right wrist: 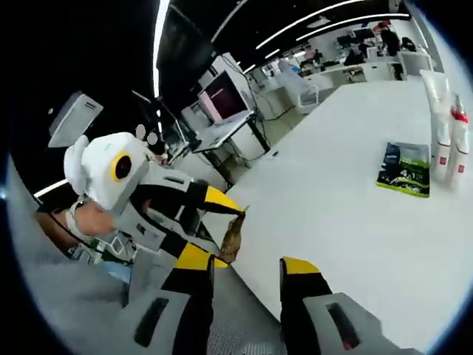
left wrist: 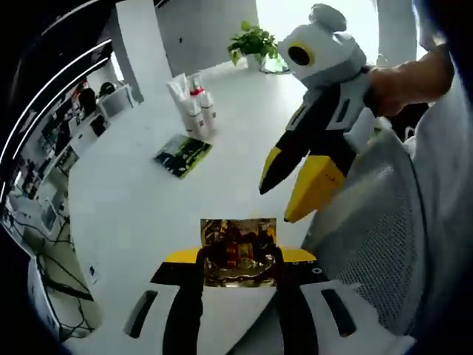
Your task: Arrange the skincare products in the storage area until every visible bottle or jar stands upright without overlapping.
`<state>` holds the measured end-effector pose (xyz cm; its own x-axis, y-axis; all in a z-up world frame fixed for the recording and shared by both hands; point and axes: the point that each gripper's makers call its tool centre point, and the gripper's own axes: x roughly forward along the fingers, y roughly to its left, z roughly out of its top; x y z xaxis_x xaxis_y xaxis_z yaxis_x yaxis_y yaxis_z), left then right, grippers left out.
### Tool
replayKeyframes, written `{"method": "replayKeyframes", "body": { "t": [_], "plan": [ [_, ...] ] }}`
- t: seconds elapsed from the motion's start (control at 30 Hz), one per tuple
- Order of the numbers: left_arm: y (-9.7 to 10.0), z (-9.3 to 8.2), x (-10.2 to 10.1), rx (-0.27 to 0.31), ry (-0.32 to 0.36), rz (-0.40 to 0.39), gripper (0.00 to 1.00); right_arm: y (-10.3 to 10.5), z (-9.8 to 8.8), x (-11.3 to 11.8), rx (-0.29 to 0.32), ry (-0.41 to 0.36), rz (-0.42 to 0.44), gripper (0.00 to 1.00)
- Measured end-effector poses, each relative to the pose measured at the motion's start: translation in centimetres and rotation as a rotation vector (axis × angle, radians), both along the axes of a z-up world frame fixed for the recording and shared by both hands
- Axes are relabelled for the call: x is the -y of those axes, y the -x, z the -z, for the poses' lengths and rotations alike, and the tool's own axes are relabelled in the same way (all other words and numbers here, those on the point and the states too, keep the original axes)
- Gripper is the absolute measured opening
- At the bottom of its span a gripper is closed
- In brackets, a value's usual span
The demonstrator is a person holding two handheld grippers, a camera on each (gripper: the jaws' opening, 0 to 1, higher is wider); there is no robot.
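Skincare bottles (left wrist: 194, 107) are seen standing upright at the far side of the table (left wrist: 133, 207), beside a flat sachet (left wrist: 182, 154) (still lying down). A gold sachet (left wrist: 239, 251) is gripped by the left claw (left wrist: 239, 260); the right claw (right wrist: 247, 270) is held open and empty.

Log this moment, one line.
left tongs: shut on gold sachet | right tongs: open | bottles: upright | green packet: flat

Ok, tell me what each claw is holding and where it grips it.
The left claw is shut on a gold foil packet, pinching its lower edge between the yellow tips. The right claw is open and holds nothing.
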<state>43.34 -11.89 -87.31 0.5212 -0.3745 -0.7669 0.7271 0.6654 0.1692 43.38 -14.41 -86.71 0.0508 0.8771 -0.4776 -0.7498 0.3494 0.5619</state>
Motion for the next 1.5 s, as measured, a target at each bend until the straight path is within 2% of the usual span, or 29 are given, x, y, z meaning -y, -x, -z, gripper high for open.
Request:
{"method": "replayKeyframes", "body": {
  "t": [0.03,0.27,0.33,0.4,0.47,0.53,0.6,0.67,0.77,0.8,0.87,0.93,1.03,1.07,1.1,1.13,1.17,1.2,1.23,1.27,1.3,1.33,1.5],
  "plan": [
    [0.2,-0.2,0.8,0.011,-0.008,0.036,0.36,0.1,-0.1,-0.1,-0.014,-0.009,0.004,0.25],
    [0.9,-1.0,3.1,0.047,-0.062,0.138,0.36,0.4,0.6,-0.6,-0.095,-0.007,0.027,0.14],
    [1.0,-1.4,3.6,0.059,-0.071,0.162,0.36,0.6,0.8,-0.5,-0.132,-0.011,0.034,0.07],
    [0.9,-1.5,3.5,0.07,-0.111,0.186,0.36,0.8,0.5,-0.7,-0.178,-0.039,0.046,0.02],
    [0.9,-1.5,3.6,0.072,-0.106,0.187,0.37,1.3,-0.1,-0.9,-0.23,-0.077,0.045,0.0],
    [0.9,-1.5,3.6,0.07,-0.092,0.181,0.37,1.2,0.0,-0.8,-0.239,-0.074,0.062,0.0],
    [0.8,-1.6,3.6,0.071,-0.031,0.148,0.37,1.2,0.0,-0.6,-0.237,-0.077,0.059,0.0],
    [1.0,-1.5,3.3,0.04,0.036,0.095,0.38,1.1,-0.4,-0.5,-0.266,-0.106,0.075,0.0],
    [0.7,-1.4,2.5,0.013,0.18,-0.049,0.45,0.2,-0.6,0.3,-0.269,-0.128,0.109,0.0],
    [0.5,-1.3,1.8,0.0,0.241,-0.124,0.47,0.0,-0.7,0.5,-0.271,-0.136,0.115,0.0],
    [0.6,-1.1,1.4,-0.042,0.34,-0.206,0.51,-0.6,-1.4,0.8,-0.276,-0.18,0.131,0.0],
    [0.9,-1.2,1.7,-0.102,0.511,-0.284,0.5,-0.7,-1.9,0.9,-0.295,-0.209,0.137,0.0],
    [1.4,-1.9,2.9,-0.203,0.77,-0.344,0.4,-0.8,-2.7,1.0,-0.315,-0.264,0.136,0.0],
    [1.3,-2.3,3.1,-0.216,0.849,-0.366,0.37,-0.7,-3.0,0.9,-0.326,-0.281,0.13,0.0],
    [0.9,-3.0,3.1,-0.241,0.968,-0.426,0.34,-0.6,-3.2,0.9,-0.335,-0.296,0.129,0.0],
    [0.9,-3.1,3.1,-0.252,0.999,-0.442,0.3,-0.6,-3.5,0.8,-0.35,-0.32,0.13,0.0],
    [0.8,-3.6,3.0,-0.268,1.08,-0.461,0.26,-0.6,-3.7,0.8,-0.36,-0.341,0.133,0.0],
    [0.6,-3.8,2.9,-0.271,1.12,-0.474,0.22,-0.4,-4.0,0.8,-0.375,-0.358,0.129,0.0],
    [0.8,-3.8,3.0,-0.279,1.141,-0.472,0.13,-0.4,-4.1,0.8,-0.377,-0.365,0.129,0.0],
    [0.9,-3.7,2.9,-0.281,1.141,-0.465,0.06,-0.3,-4.3,0.6,-0.387,-0.381,0.125,0.0],
    [1.0,-3.4,2.8,-0.28,1.128,-0.471,0.06,-0.2,-4.5,0.6,-0.392,-0.388,0.123,0.0],
    [0.9,-3.6,2.9,-0.292,1.153,-0.48,0.07,-0.1,-4.4,0.5,-0.389,-0.391,0.119,0.0],
    [1.2,-4.3,3.3,-0.334,1.22,-0.458,0.03,0.0,-4.8,0.3,-0.412,-0.43,0.114,0.0]
  ]
}}
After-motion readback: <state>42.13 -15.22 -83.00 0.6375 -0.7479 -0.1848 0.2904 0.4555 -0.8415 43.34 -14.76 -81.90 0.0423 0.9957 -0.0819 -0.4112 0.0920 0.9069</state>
